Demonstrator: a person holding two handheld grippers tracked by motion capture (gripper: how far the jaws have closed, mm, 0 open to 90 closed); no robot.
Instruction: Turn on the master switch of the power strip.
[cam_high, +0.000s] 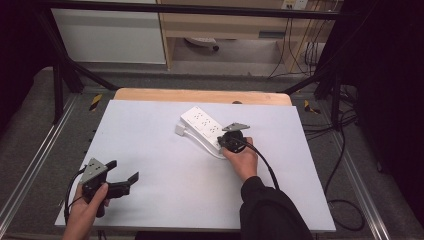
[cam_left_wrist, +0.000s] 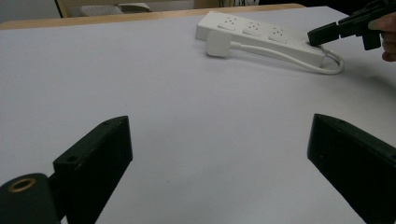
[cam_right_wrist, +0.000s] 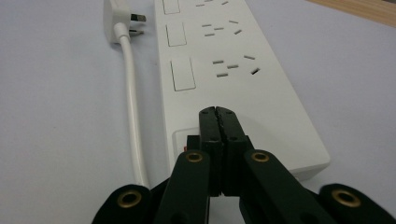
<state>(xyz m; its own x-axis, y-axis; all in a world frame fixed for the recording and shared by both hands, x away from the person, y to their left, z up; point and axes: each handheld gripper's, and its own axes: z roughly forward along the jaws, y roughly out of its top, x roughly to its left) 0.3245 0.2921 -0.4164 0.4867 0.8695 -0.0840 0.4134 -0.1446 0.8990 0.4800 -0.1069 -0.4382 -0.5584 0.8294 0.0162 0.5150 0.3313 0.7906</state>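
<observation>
— Across the room, what's the setting?
— Grey carpet, a black frame, a pale wood cabinet (cam_high: 215, 25) behind, and a white table (cam_high: 150, 150) with a wooden strip at its far edge.
— On it?
— A white power strip (cam_high: 202, 122) right of centre, its cable (cam_right_wrist: 132, 107) looped alongside, plug (cam_left_wrist: 218, 43) lying just beside the strip.
— The grippers?
— The left gripper (cam_high: 122, 175) hovers near the front-left corner, jaws wide, holding nothing. The right gripper (cam_right_wrist: 218, 119) has jaws pressed together, tips over the strip's near end.
— Anything the close view adds?
— The right gripper view shows the sockets' slots and a switch recess under the jaws.
</observation>
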